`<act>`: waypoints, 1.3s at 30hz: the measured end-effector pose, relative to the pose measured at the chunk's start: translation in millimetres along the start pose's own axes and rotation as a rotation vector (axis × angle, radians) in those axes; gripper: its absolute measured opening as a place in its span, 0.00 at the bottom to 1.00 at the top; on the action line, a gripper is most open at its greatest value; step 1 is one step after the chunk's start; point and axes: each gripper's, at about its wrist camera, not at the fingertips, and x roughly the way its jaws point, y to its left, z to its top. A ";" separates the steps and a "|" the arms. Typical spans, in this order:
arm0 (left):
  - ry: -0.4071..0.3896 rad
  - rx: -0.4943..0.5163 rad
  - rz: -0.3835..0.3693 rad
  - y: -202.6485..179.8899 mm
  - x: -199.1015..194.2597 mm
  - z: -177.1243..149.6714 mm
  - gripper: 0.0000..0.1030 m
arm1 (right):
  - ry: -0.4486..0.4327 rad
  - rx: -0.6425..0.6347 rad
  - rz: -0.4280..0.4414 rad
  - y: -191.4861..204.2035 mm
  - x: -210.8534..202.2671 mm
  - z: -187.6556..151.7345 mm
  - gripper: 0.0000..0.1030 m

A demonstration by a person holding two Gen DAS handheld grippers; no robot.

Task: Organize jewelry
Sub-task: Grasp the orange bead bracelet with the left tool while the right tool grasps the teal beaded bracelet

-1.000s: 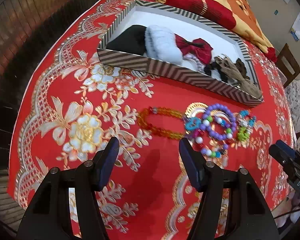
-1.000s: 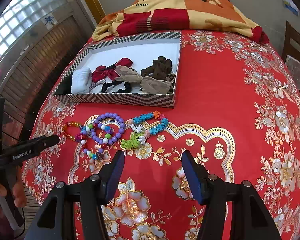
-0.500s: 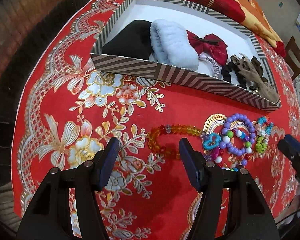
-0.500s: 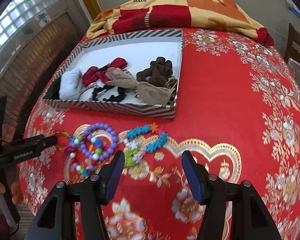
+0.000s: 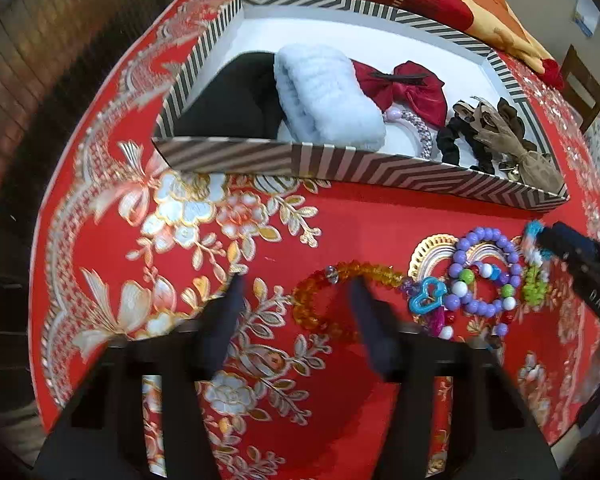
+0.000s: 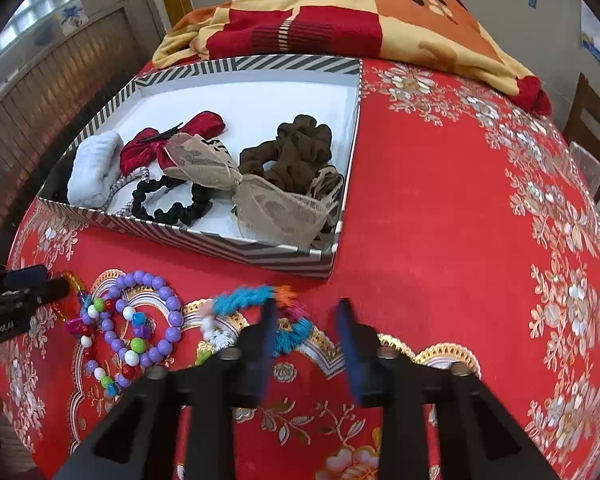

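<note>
Several bracelets lie on the red tablecloth in front of a striped box (image 5: 380,168) (image 6: 284,258). An amber bead bracelet (image 5: 320,300) lies between the fingers of my open left gripper (image 5: 296,292). A purple bead bracelet (image 5: 484,272) (image 6: 148,316) lies to its right. A blue, white and green fuzzy bracelet (image 6: 244,300) (image 5: 534,264) lies at the left finger of my open right gripper (image 6: 306,320). The box holds a pale blue band (image 5: 324,100), a red bow (image 6: 172,140) and scrunchies.
A patterned blanket (image 6: 340,12) lies behind the box. A wooden chair (image 6: 596,120) stands at the table's right edge. The table's left edge drops off beside a slatted wall (image 5: 40,60). The right half of the tablecloth (image 6: 480,220) carries only its floral pattern.
Both grippers have moved forward and down toward the bracelets. The left one now straddles the amber bracelet; the right one has reached the fuzzy bracelet. Both stayed open.
</note>
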 end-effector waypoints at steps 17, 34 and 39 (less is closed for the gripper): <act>-0.074 -0.073 -0.129 12.6 -55.9 -1.3 0.09 | -0.134 0.024 0.135 -0.9 -76.9 3.3 0.11; -0.253 -0.010 -0.104 7.3 -130.5 52.4 0.08 | -0.241 -0.053 0.153 6.8 -125.3 46.7 0.11; -0.279 0.014 -0.090 -0.1 -129.9 80.1 0.08 | -0.230 -0.076 0.148 13.3 -114.0 69.6 0.11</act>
